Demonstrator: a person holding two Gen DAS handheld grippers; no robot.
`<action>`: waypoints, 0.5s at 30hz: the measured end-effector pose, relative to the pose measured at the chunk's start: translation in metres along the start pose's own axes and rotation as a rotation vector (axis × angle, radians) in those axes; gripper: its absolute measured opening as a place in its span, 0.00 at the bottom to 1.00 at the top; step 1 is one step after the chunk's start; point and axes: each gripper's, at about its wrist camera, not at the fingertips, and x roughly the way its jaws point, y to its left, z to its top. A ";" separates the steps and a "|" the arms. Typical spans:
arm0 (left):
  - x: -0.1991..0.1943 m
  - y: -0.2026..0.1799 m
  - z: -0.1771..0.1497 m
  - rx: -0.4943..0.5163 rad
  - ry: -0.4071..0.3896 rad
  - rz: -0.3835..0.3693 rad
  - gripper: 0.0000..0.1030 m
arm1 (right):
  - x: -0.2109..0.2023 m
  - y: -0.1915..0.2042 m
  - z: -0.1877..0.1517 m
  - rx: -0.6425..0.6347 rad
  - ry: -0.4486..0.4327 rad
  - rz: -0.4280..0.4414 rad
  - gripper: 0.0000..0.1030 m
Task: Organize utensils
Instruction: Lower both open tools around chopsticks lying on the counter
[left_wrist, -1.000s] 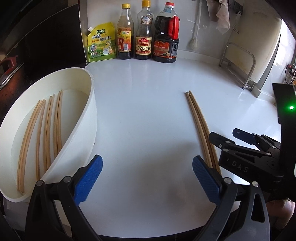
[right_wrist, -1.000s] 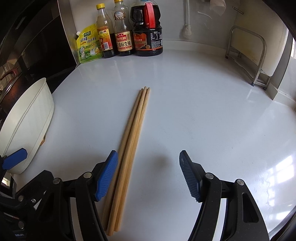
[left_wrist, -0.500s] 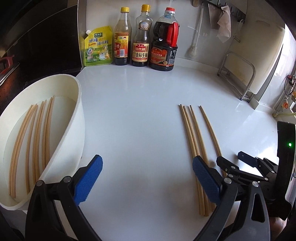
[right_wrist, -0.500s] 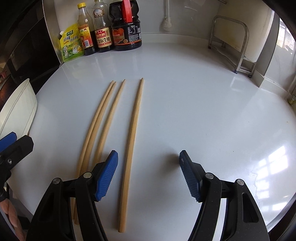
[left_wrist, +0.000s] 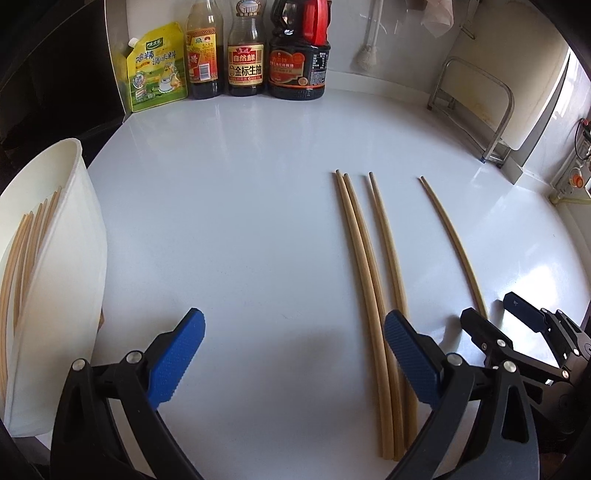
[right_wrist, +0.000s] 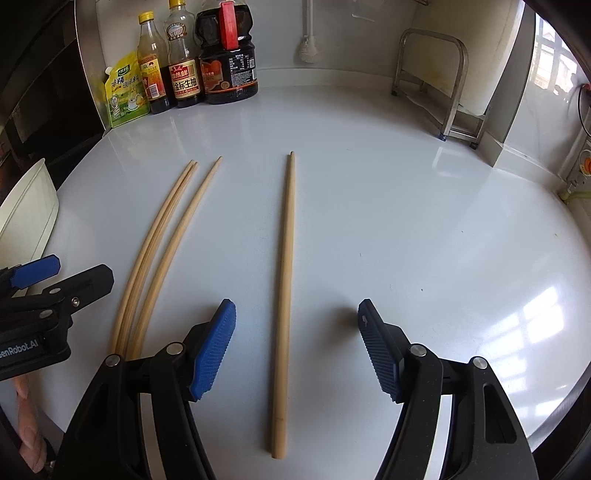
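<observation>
Three wooden chopsticks (left_wrist: 364, 280) lie close together on the white counter, and a single chopstick (left_wrist: 452, 247) lies apart to their right. My left gripper (left_wrist: 293, 354) is open and holds nothing; its right pad hangs over the near ends of the three. My right gripper (right_wrist: 297, 350) is open, and the single chopstick (right_wrist: 284, 295) lies on the counter between its pads, untouched. The three chopsticks (right_wrist: 159, 251) lie to its left. A white container (left_wrist: 62, 258) at the left edge holds several chopsticks (left_wrist: 22, 251).
Sauce bottles (left_wrist: 245, 55) and a yellow-green pouch (left_wrist: 157, 68) line the back wall. A metal rack (right_wrist: 443, 85) stands at the back right. The right gripper (left_wrist: 491, 308) shows at the left view's right edge, the left gripper (right_wrist: 81, 271) at the right view's left edge.
The chopsticks, a tight bundle a second ago, now lie spread out, one well apart to the right. Both grippers shifted right; the single chopstick now lies between the right gripper's pads.
</observation>
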 end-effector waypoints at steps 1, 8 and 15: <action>0.002 -0.001 0.000 0.003 0.002 0.005 0.93 | 0.000 -0.001 -0.001 0.000 -0.002 0.000 0.64; 0.010 -0.004 -0.001 0.005 0.023 0.020 0.93 | -0.001 -0.005 -0.002 0.010 -0.009 -0.002 0.64; 0.015 -0.007 -0.003 0.026 0.031 0.060 0.93 | -0.008 -0.019 -0.001 0.057 -0.036 -0.003 0.64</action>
